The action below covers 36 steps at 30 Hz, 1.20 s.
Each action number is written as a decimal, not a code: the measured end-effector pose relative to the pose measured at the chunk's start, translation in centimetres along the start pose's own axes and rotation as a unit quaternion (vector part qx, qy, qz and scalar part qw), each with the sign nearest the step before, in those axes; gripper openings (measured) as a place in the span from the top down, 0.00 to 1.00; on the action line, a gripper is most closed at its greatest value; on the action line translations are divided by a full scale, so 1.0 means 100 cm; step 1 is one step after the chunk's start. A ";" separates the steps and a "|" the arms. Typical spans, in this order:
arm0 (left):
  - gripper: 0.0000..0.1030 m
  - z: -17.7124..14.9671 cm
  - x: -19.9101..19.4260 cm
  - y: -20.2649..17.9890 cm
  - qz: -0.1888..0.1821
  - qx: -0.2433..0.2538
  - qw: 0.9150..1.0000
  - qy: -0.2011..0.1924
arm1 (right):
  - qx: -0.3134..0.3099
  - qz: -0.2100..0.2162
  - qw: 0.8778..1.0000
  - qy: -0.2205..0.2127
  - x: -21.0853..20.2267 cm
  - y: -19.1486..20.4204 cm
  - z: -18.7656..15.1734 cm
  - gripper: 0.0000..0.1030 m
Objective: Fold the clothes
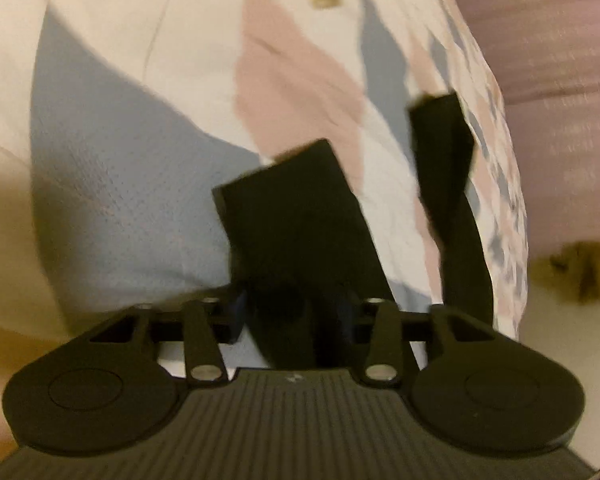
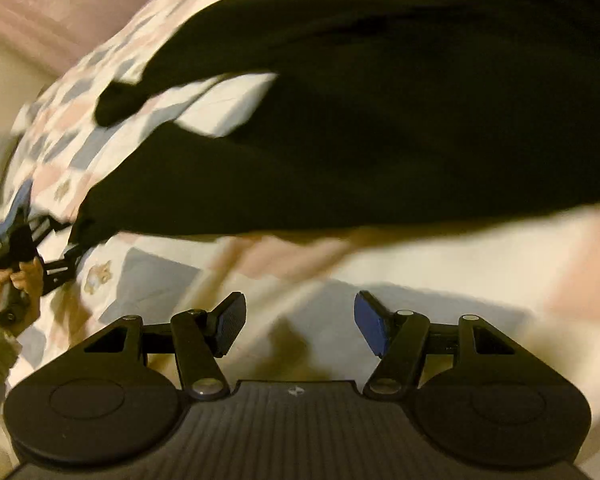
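Left gripper [image 1: 292, 308] has its jaws pinching a corner of the black garment [image 2: 360, 120], which is spread out across the patchwork bedspread [image 2: 420, 272] on the bed. Right gripper [image 2: 300, 320] sits just above the bedspread near the garment's edge, jaws spread wide with nothing in them. Both views are pretty blurry.

Patchwork bedspread [image 1: 300, 80] in warm light, mauve headboard [image 1: 560, 80] behind.

A black garment [image 2: 380, 120] lies spread across the bed's pink, blue and white patchwork quilt [image 2: 420, 272].
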<state>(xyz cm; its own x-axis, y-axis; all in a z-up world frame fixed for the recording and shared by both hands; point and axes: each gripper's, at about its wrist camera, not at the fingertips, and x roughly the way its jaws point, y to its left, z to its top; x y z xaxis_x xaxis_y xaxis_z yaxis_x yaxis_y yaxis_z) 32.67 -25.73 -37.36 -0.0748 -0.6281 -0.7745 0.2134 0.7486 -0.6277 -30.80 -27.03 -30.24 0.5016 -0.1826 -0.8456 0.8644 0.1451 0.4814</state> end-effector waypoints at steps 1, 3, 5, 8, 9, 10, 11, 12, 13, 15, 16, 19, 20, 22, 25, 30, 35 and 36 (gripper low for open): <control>0.95 -0.001 -0.002 -0.007 0.012 0.018 1.000 -0.006 | 0.020 -0.001 1.000 -0.010 -0.008 -0.011 -0.002 0.40; 0.96 -0.005 -0.022 -0.029 0.032 0.086 0.995 -0.026 | 0.063 -0.009 0.997 -0.046 -0.032 -0.038 0.002 0.42; 0.96 -0.007 -0.060 -0.050 0.040 0.143 0.988 -0.046 | 0.104 -0.027 0.990 -0.090 -0.060 -0.069 0.008 0.43; 0.96 -0.005 -0.132 -0.057 0.048 0.174 0.980 -0.080 | 0.159 -0.065 0.973 -0.156 -0.100 -0.120 0.019 0.50; 0.96 -0.005 -0.151 -0.053 0.057 0.178 0.978 -0.089 | 0.179 -0.075 0.966 -0.174 -0.110 -0.138 0.022 0.50; 0.96 -0.006 -0.161 -0.048 0.070 0.179 0.977 -0.089 | 0.199 -0.079 0.959 -0.188 -0.118 -0.155 0.023 0.50; 0.95 -0.006 -0.162 -0.041 0.084 0.177 0.977 -0.084 | 0.225 -0.078 0.950 -0.202 -0.123 -0.173 0.023 0.50; 0.95 -0.010 -0.155 -0.032 0.103 0.178 0.976 -0.073 | 0.253 -0.069 0.941 -0.213 -0.124 -0.189 0.021 0.49; 0.95 -0.015 -0.141 -0.021 0.126 0.180 0.974 -0.057 | 0.283 -0.057 0.931 -0.223 -0.123 -0.203 0.018 0.49; 0.94 -0.026 -0.112 0.003 0.165 0.177 0.970 -0.031 | 0.342 -0.031 0.906 -0.249 -0.118 -0.230 0.007 0.49; 0.94 -0.030 -0.098 0.018 0.172 0.162 0.971 -0.017 | 0.361 -0.020 0.895 -0.263 -0.115 -0.238 0.002 0.49; 0.91 -0.041 -0.081 0.043 0.167 0.133 0.976 -0.027 | 0.397 0.005 0.866 -0.304 -0.111 -0.262 -0.009 0.49; 0.91 -0.044 -0.080 0.045 0.166 0.134 0.976 -0.032 | 0.405 0.009 0.860 -0.311 -0.107 -0.267 -0.009 0.50; 0.91 -0.047 -0.081 0.045 0.168 0.145 0.974 -0.034 | 0.409 0.009 0.856 -0.318 -0.098 -0.273 -0.005 0.50; 0.92 -0.046 -0.079 0.038 0.180 0.168 0.969 -0.022 | 0.399 -0.002 0.862 -0.313 -0.089 -0.275 0.010 0.66; 0.95 -0.036 -0.097 -0.004 0.202 0.239 0.950 -0.010 | 0.330 -0.010 0.894 -0.304 -0.146 -0.242 0.054 0.90; 0.95 -0.028 -0.147 -0.037 0.188 0.276 0.943 -0.010 | 0.259 -0.024 0.924 -0.279 -0.203 -0.231 0.072 0.92; 0.94 -0.031 -0.149 -0.037 0.201 0.286 0.937 -0.002 | 0.275 -0.035 0.927 -0.254 -0.198 -0.239 0.065 0.92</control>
<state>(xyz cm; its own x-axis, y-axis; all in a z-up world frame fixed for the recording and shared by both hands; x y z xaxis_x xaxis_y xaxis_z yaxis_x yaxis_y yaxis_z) 29.98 -18.46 -23.73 0.1270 -0.3217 -0.9383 0.7106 0.6895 -0.1402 -61.16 -33.20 -23.56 0.2746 -0.6268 -0.7292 0.7129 -0.3762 0.5918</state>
